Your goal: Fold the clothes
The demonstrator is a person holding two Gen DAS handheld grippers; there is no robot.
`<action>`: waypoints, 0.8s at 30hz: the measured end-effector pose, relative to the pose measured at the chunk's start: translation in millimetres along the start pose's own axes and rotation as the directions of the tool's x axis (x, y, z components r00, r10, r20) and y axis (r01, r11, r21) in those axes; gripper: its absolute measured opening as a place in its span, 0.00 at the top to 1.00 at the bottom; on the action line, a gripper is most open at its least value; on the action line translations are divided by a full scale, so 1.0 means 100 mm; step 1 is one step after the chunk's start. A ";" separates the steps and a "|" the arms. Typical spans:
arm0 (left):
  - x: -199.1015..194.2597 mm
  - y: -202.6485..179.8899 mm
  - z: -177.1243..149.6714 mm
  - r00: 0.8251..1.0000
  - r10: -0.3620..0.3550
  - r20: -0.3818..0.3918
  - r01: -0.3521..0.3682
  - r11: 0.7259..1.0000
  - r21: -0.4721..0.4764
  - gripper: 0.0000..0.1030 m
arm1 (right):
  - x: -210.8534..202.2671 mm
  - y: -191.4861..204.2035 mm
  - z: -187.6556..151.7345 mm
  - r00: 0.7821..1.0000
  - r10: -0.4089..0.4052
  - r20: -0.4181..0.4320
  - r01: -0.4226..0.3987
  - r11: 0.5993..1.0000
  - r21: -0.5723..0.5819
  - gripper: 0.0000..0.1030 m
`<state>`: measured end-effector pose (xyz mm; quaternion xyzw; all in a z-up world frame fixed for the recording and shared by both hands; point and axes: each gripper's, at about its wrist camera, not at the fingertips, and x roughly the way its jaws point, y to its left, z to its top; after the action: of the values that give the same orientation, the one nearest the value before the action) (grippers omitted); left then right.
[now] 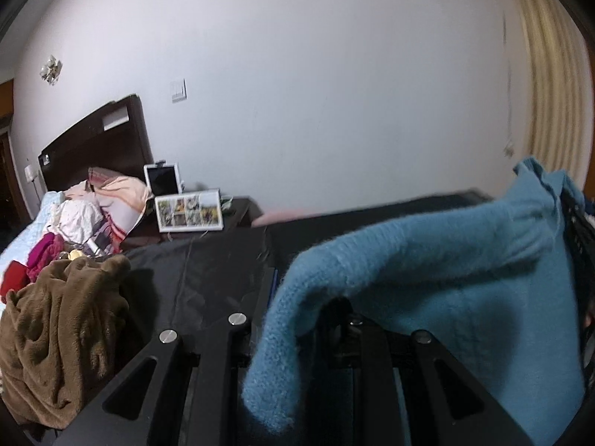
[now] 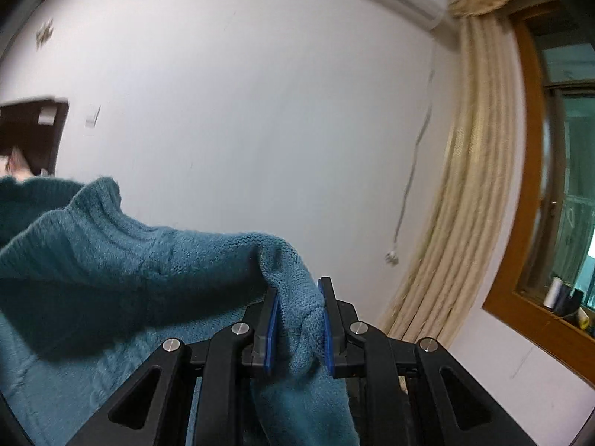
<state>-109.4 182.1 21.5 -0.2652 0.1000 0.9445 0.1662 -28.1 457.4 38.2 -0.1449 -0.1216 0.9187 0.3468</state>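
Note:
A teal-blue knitted sweater (image 1: 427,256) hangs stretched in the air between both grippers. In the left wrist view it drapes over my left gripper (image 1: 293,319) and hides its fingertips; the cloth runs right toward a black basket. In the right wrist view my right gripper (image 2: 297,319) is shut on a bunch of the sweater (image 2: 122,260), pinched between its two blue pads (image 2: 273,319), with the rest spreading left and a fold hanging below the fingers.
A black-covered surface (image 1: 208,271) lies below. A brown fleece garment (image 1: 63,334) is heaped at left. A bed with piled clothes (image 1: 74,223), a tablet and a picture frame (image 1: 189,212) stand behind. A black basket (image 1: 580,238) is at right. Curtains (image 2: 457,223) and a window (image 2: 565,186) are at right.

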 end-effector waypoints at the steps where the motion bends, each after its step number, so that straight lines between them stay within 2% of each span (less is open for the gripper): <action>1: 0.11 0.00 0.00 1.000 0.017 -0.018 -0.017 1.000 0.007 0.78 | 0.12 0.08 -0.02 1.000 0.008 -0.022 -0.008 1.000 -0.012 0.81; 6: 0.62 0.00 -0.07 0.988 0.094 -0.122 -0.087 0.995 0.056 0.78 | 0.63 0.55 -0.11 0.991 0.045 -0.123 -0.059 0.992 -0.112 0.81; 9: 0.90 -0.01 -0.18 0.973 0.123 -0.195 -0.106 0.990 0.096 0.78 | 0.84 0.71 -0.15 0.974 0.093 -0.205 -0.125 0.981 -0.149 0.78; 10: 1.00 -0.02 -0.22 0.967 0.133 -0.218 -0.112 0.988 0.109 0.77 | 0.89 0.75 -0.18 0.961 0.120 -0.250 -0.161 0.976 -0.149 0.73; 11: 1.06 -0.02 -0.26 0.962 0.139 -0.235 -0.113 0.986 0.120 0.75 | 0.92 0.77 -0.22 0.942 0.153 -0.299 -0.203 0.969 -0.143 0.60; 12: 1.09 -0.03 -0.32 0.959 0.141 -0.247 -0.111 0.985 0.130 0.75 | 0.92 0.77 -0.26 0.924 0.178 -0.338 -0.233 0.964 -0.129 0.51; 13: 1.12 -0.03 -0.37 0.955 0.143 -0.259 -0.109 0.984 0.140 0.72 | 0.87 0.72 -0.27 0.917 0.193 -0.349 -0.242 0.965 -0.103 0.40; 16: 1.14 0.02 -0.47 0.950 0.125 -0.286 -0.091 0.988 0.128 0.65 | 0.62 0.52 -0.23 0.913 0.226 -0.338 -0.243 0.970 -0.005 0.27; 17: 1.12 0.04 -0.48 0.949 0.111 -0.295 -0.080 0.990 0.116 0.64 | 0.53 0.41 -0.23 0.906 0.247 -0.343 -0.252 0.967 0.033 0.26; 18: 1.09 0.07 -0.49 0.949 0.091 -0.303 -0.063 0.993 0.100 0.63 | 0.45 0.28 -0.24 0.895 0.275 -0.352 -0.266 0.961 0.075 0.26; 20: 0.99 0.16 -0.48 0.948 0.047 -0.315 -0.027 0.997 0.067 0.56 | 0.27 0.24 -0.30 0.857 0.338 -0.389 -0.310 0.941 0.133 0.26; 24: 0.65 0.35 -0.55 0.953 0.017 -0.303 0.000 0.998 0.059 0.51 | -0.12 0.06 -0.58 0.783 0.410 -0.467 -0.371 0.911 0.178 0.26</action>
<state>-148.5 151.8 -55.5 -0.4017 0.1530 0.8899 0.1525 -2.6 452.3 -15.0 -0.3836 0.0390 0.9062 0.1737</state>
